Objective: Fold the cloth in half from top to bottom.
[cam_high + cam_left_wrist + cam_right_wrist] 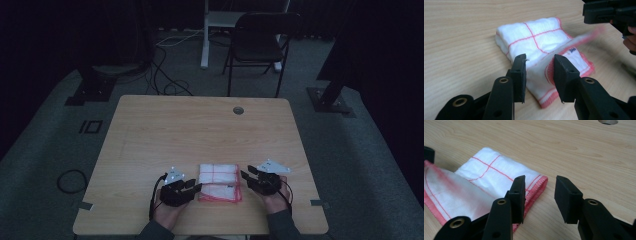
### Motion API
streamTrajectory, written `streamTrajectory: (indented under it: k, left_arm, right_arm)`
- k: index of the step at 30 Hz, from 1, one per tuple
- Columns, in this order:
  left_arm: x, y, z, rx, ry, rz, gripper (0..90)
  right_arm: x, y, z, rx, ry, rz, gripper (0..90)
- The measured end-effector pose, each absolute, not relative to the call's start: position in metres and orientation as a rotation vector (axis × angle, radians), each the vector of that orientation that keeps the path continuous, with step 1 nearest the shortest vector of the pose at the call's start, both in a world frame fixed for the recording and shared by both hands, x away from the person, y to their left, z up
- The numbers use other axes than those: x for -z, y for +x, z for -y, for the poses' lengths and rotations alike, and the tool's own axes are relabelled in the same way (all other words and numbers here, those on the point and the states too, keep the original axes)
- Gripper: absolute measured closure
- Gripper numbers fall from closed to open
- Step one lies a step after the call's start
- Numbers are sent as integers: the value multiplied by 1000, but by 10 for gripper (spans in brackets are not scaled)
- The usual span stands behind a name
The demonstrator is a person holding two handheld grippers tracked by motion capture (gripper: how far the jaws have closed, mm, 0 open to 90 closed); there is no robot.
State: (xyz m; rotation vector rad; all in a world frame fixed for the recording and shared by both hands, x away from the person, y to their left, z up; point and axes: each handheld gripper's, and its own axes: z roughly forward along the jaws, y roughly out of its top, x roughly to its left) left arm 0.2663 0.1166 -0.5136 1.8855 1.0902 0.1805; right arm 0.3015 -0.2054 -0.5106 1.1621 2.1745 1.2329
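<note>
The folded cloth (219, 182), white with thin red grid lines and a red stitched edge, lies on the near part of the wooden tabletop (200, 130), between the two grippers. The left gripper (189, 187) sits just beside its left edge, the right gripper (249, 176) just beside its right edge.

In the left gripper view the fingers (520, 75) stand spread, with a loose, blurred flap of the cloth (541, 47) in the gap between them; I cannot tell whether it touches either pad. In the right gripper view the fingers (517, 195) are also spread, with bare tabletop between them; the cloth's (489, 182) red-edged corner lies behind and to the left of the left finger.

From the high view the cloth is a rough rectangle, its long side running from the person's edge towards the far edge, lying flat in layers.

A small dark mark sits near the red border in the left gripper view, too blurred to read.
</note>
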Motion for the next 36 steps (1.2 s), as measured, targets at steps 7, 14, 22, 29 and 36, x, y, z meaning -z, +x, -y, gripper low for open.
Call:
streamTrajectory:
  k: [7, 14, 22, 29, 36]
  left_arm:
    - [514, 258, -130, -210, 1872, -1108, 641]
    - [519, 261, -137, -242, 1880, -1132, 640]
    - [530, 265, -149, -326, 1893, -1160, 635]
    - [540, 271, -156, -375, 1918, -1198, 627]
    - [543, 273, -158, -400, 1927, -1222, 628]
  right_arm:
    - [511, 301, 205, -1232, 1164, -2175, 609]
    - [517, 303, 207, -1224, 1181, -2175, 609]
    - [525, 308, 219, -1181, 1215, -2147, 610]
    - [531, 312, 225, -1173, 1256, -2141, 608]
    - [531, 312, 225, -1170, 1251, -2150, 604]
